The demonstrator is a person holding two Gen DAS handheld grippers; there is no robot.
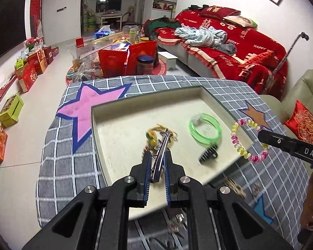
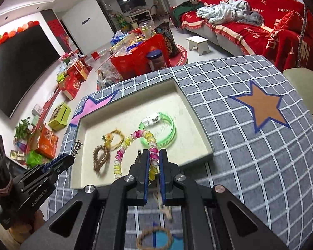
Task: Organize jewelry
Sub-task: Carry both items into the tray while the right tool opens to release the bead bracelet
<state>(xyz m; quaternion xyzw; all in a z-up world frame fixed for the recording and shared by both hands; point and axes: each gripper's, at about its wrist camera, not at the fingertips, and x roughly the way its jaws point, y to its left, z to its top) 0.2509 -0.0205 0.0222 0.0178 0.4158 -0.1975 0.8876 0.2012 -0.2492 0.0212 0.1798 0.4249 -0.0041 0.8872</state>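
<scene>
A table (image 2: 250,162) with a grey checked cloth carries a shallow cream tray (image 2: 189,102), and coloured stars are sewn on the cloth. The left hand-held gripper (image 1: 156,162) is clamped on a silver star hair clip (image 1: 163,145), held above the near part of the tray. The right hand-held gripper (image 2: 152,164) is clamped on a spiral bracelet of pink and yellow beads (image 2: 133,148), above the near edge of the tray. In the tray lie a green bangle (image 2: 162,129), a golden chain (image 2: 112,139) and a black clip (image 1: 208,155). Far behind are a red-covered sofa (image 1: 229,41), a crowded low table (image 1: 119,50), red gift boxes (image 1: 33,66) on the floor and a dark screen (image 2: 20,66) on the left wall.
</scene>
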